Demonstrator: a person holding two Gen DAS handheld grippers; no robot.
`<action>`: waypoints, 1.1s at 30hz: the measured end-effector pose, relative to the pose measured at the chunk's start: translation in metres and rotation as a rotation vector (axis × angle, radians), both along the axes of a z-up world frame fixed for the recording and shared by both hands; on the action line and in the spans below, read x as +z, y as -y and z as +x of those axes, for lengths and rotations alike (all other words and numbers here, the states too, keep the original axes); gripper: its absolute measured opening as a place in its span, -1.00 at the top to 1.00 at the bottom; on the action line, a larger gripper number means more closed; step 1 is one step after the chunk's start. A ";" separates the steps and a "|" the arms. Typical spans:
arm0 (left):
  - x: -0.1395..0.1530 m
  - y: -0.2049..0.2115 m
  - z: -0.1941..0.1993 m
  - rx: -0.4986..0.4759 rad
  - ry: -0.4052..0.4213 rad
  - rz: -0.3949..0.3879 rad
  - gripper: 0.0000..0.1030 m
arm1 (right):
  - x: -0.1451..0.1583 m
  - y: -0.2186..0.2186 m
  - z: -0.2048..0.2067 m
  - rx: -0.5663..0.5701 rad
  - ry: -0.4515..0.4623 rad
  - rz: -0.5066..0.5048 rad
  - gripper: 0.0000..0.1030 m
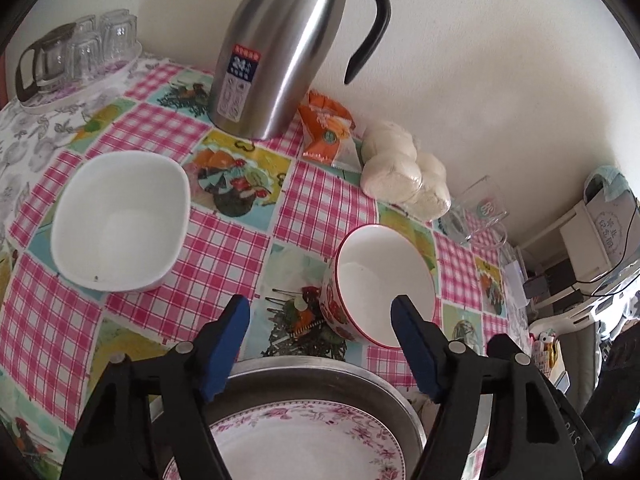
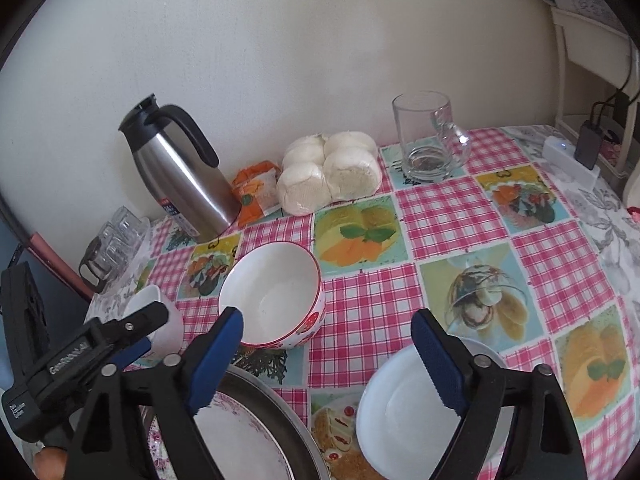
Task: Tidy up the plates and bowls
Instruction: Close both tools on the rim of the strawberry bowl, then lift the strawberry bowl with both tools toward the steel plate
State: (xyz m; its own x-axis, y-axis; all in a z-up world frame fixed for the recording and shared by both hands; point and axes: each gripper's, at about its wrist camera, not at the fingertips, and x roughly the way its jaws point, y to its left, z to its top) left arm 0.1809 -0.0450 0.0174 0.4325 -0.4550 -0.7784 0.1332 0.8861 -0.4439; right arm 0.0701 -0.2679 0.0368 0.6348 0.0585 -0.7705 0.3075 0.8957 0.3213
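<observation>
While both my tongs stood apart and held nothing, I weighed how to start. My left gripper [image 1: 320, 344] hovered over the far rim of the floral plate [image 1: 312, 444], which sat in a metal tray [image 1: 304, 368] at the near edge of the table [image 1: 224, 248]. Its right finger [image 1: 412, 344] hung in front of the red-patterned bowl [image 1: 380, 280] just beyond the tray; whether it touched the rim I could not tell.

My right gripper [image 2: 328, 356] spanned the gap between that tray and a plain white plate [image 2: 400, 412] on the near right, one finger [image 2: 440, 364] hanging above that plate.

A square white bowl [image 1: 120, 220] stood well to the left, apart from the rest. Farther back stood a steel flask [image 1: 280, 52], wrapped buns [image 2: 328, 172] and a glass mug [image 2: 428, 140].

I judged the sound way was to pinch the patterned bowl by its near wall, one finger inside, lift it straight, and keep clear of the flask.
</observation>
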 end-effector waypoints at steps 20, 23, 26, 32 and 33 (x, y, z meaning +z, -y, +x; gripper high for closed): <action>-0.035 0.034 0.037 -0.072 -0.077 0.044 0.36 | -0.064 -0.007 0.055 0.082 -0.137 0.036 0.21; -0.042 0.039 0.039 -0.085 -0.091 0.049 0.52 | -0.068 -0.010 0.060 0.092 -0.139 0.036 0.29; -0.044 0.044 0.041 -0.099 -0.092 0.053 0.62 | -0.072 -0.013 0.065 0.109 -0.142 0.040 0.36; -0.046 0.050 0.041 -0.121 -0.082 0.068 0.65 | -0.079 -0.015 0.070 0.115 -0.148 0.064 0.39; -0.047 0.051 0.041 -0.123 -0.082 0.069 0.65 | -0.080 -0.014 0.070 0.116 -0.148 0.069 0.39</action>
